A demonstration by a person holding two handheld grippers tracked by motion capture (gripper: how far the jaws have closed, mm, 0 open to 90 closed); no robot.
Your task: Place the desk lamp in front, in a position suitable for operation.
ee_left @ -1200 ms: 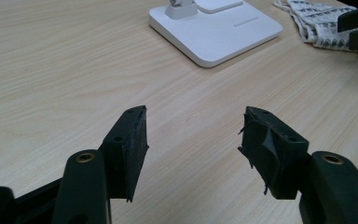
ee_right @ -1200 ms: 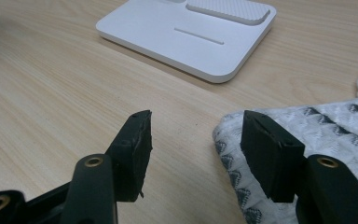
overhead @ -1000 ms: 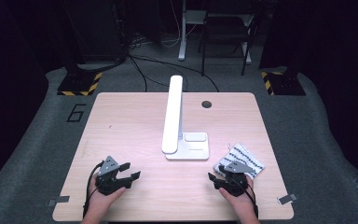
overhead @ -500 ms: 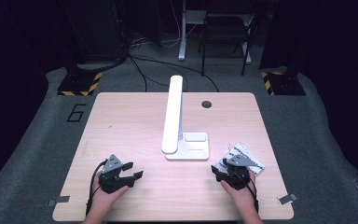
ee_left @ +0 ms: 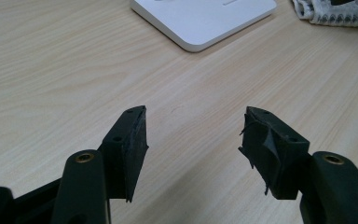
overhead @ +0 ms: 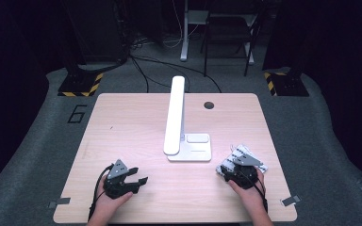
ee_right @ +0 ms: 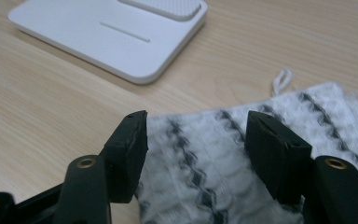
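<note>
Two hand-held grippers rest low on a pale wooden tabletop (overhead: 136, 117), seen from above with a white desk lamp (overhead: 176, 115) standing folded at the centre of the frame. At lower right, the right gripper (overhead: 238, 170) sits over the near edge of a folded white cloth with dark woven stripes (overhead: 252, 157), which lies just right of the lamp's flat base (overhead: 195, 149). In the right gripper view the cloth (ee_right: 261, 140) spreads beneath and between the two black jaws, which stand apart and have just been opening, their pads clear of the fabric; a small loop of cord (ee_right: 282, 80) shows at the cloth's far edge, near the lamp base (ee_right: 112, 32). At lower left of the high view, the left gripper (overhead: 134, 176) has its jaws spread wide over bare wood, nothing between them, the lamp base and cloth at the top of its own view.
</note>
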